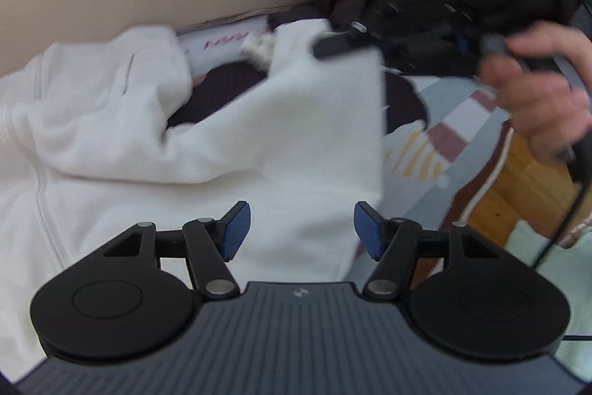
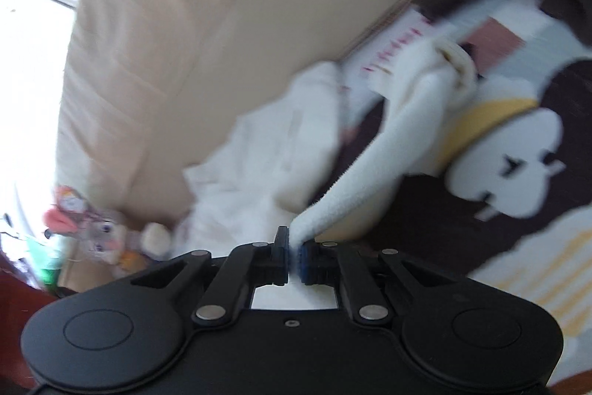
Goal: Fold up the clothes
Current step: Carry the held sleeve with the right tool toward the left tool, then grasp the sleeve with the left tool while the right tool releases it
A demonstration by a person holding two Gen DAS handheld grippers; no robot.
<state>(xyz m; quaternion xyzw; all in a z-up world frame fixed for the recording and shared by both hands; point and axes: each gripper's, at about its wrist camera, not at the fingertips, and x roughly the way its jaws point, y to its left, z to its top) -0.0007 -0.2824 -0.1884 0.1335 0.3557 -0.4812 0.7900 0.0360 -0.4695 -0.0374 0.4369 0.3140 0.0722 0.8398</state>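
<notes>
Fold just begun. White sweatshirt [image 1: 207,136] lies rumpled on patterned rug [image 1: 436,150], sofa at 12 o'clock. Right gripper [image 2: 294,256] clenched on sleeve; left gripper [image 1: 301,228] released above hem. Folds remain.
</notes>
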